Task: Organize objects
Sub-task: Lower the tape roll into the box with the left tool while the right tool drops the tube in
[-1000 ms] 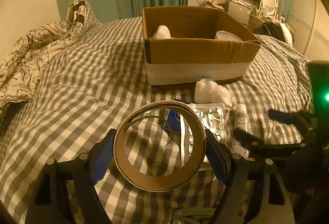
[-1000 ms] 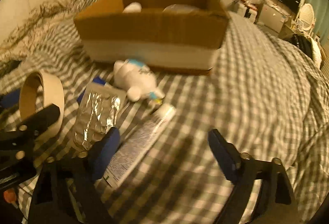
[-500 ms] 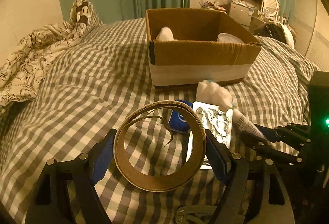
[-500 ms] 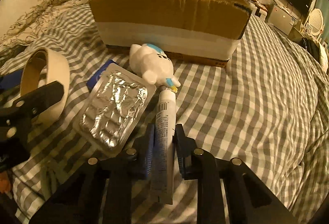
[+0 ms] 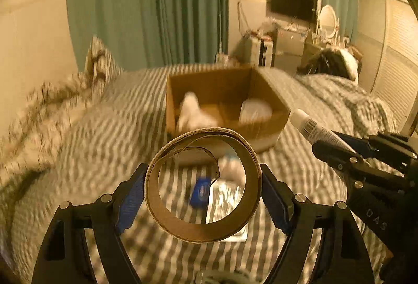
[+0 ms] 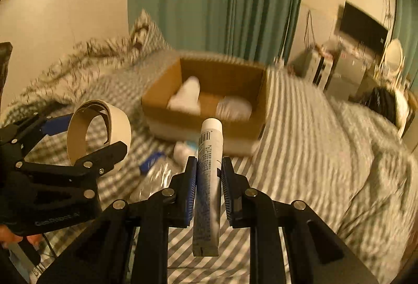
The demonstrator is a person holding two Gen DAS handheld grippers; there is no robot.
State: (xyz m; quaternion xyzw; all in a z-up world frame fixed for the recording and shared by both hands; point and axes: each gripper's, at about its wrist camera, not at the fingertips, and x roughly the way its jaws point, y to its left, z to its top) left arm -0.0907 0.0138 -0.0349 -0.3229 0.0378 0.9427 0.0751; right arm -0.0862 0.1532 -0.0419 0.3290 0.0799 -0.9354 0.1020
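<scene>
Your left tongs [image 5: 203,195] grasp the cardboard tape ring [image 5: 203,186]; your right tongs [image 6: 208,179] are clenched on the white tube [image 6: 209,179], both above the bed [image 6: 300,140], near the cardboard box [image 6: 209,90].

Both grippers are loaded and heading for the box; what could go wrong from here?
The tube is pinched mid-body with its capped end far past the right gripper, so it may pivot or slip. The tape roll is held only at its rim by the left gripper. Both approach one cardboard box; they could collide.
</scene>
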